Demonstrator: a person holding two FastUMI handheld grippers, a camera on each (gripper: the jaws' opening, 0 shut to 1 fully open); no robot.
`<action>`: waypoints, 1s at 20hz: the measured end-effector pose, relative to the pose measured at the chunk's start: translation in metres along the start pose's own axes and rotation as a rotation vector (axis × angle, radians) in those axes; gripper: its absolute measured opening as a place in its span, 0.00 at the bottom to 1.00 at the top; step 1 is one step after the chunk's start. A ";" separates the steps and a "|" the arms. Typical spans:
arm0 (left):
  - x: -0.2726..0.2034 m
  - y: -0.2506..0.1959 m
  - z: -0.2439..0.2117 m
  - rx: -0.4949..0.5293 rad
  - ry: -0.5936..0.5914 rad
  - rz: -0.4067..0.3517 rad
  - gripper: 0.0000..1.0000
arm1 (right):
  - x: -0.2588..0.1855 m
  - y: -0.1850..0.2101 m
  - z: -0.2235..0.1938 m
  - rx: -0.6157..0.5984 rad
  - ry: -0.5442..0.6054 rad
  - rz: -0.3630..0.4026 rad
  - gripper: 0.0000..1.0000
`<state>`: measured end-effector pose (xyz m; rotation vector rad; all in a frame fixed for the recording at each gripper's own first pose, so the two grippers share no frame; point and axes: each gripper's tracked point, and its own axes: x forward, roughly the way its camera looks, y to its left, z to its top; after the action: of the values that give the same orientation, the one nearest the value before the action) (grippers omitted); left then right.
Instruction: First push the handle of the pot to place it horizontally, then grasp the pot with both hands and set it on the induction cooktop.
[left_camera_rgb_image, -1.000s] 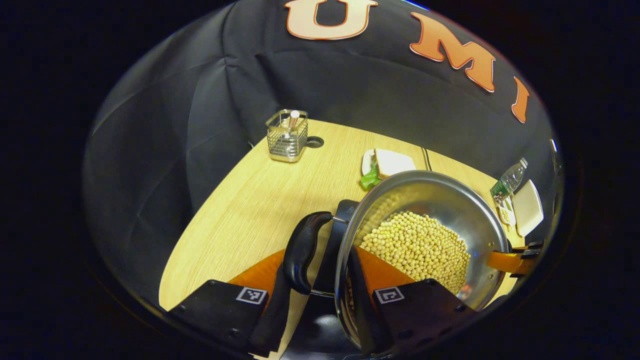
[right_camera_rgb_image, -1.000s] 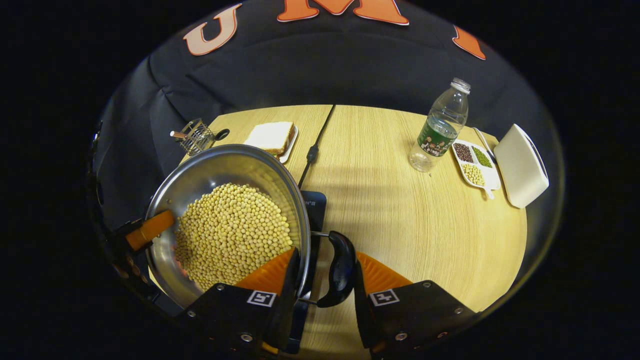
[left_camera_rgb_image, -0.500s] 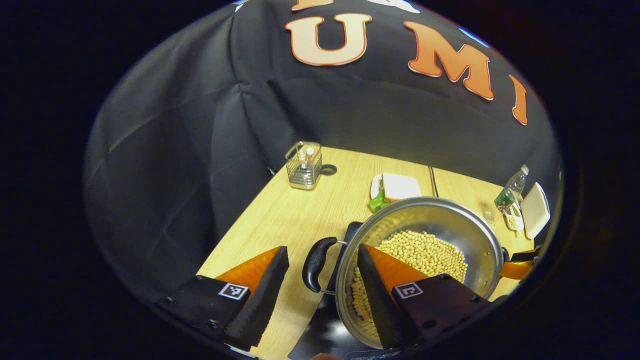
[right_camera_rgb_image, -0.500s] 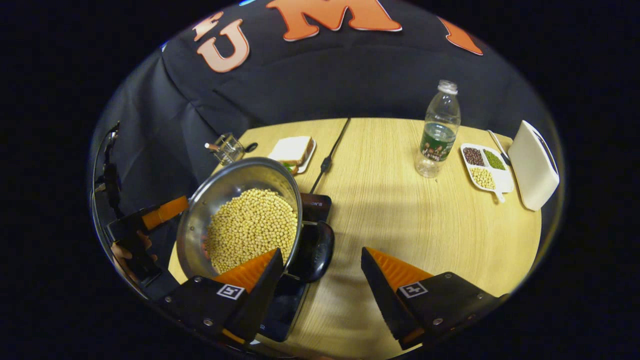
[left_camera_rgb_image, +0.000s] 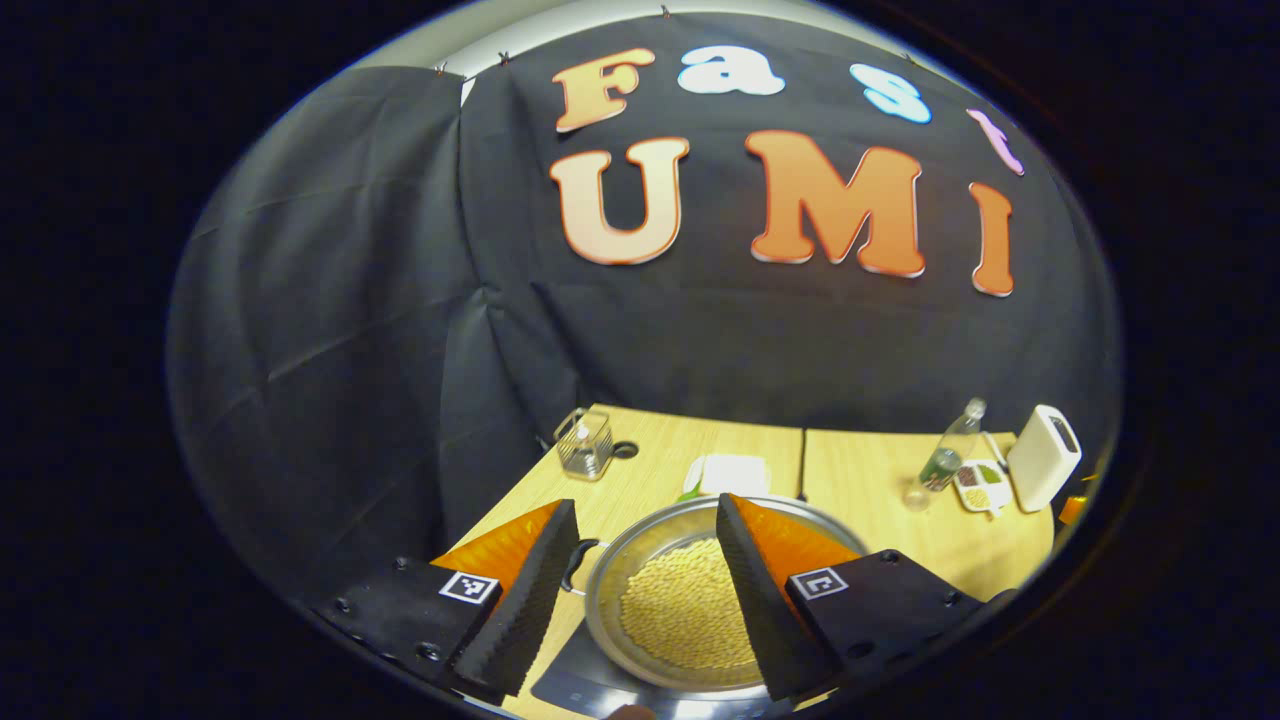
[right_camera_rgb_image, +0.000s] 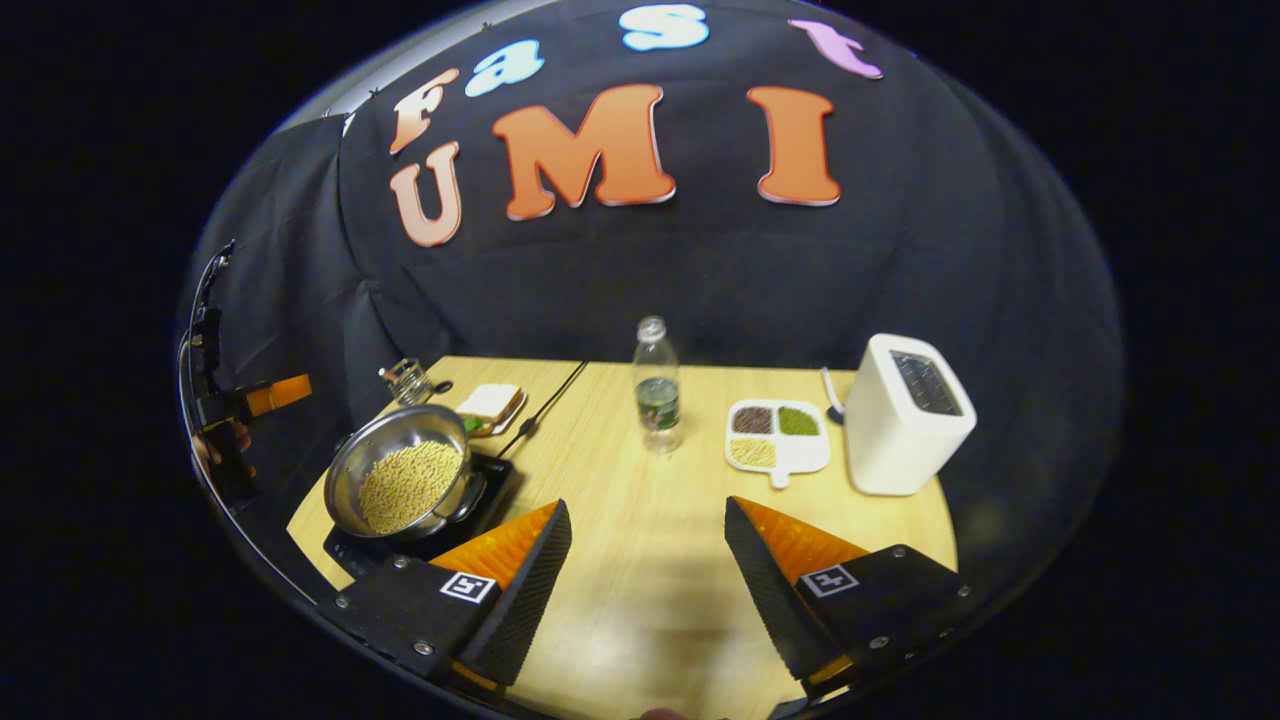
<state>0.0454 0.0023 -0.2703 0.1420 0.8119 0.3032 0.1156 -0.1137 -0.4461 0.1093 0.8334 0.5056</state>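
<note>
Right gripper (right_camera_rgb_image: 648, 570) open above table (right_camera_rgb_image: 650, 600); pot (right_camera_rgb_image: 405, 485) of beans sits on induction cooktop (right_camera_rgb_image: 495, 475) at left.

- Steel pot (right_camera_rgb_image: 405, 480), round and shiny, holding a heap of pale yellow beans (right_camera_rgb_image: 408, 485); upright on the induction cooktop, near the table's front left corner.
- Black side handle (left_camera_rgb_image: 577, 562) lying level at the pot's left rim; another at the right side (right_camera_rgb_image: 470, 495).
- Induction cooktop (right_camera_rgb_image: 480, 500), flat, black, squarish, lying close to the table's left edge under the pot.
</note>
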 end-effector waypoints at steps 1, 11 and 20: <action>-0.012 -0.011 0.021 -0.015 -0.043 -0.015 0.91 | -0.008 -0.012 0.013 -0.009 -0.046 -0.017 0.95; -0.142 -0.088 0.211 -0.068 -0.515 -0.175 0.96 | -0.136 -0.116 0.188 -0.158 -0.500 -0.176 0.95; -0.232 -0.097 0.307 -0.102 -0.724 -0.305 0.96 | -0.220 -0.113 0.290 -0.202 -0.726 -0.193 0.95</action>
<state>0.1404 -0.1664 0.0758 0.0233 0.0926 -0.0072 0.2477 -0.2866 -0.1330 0.0198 0.0788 0.3264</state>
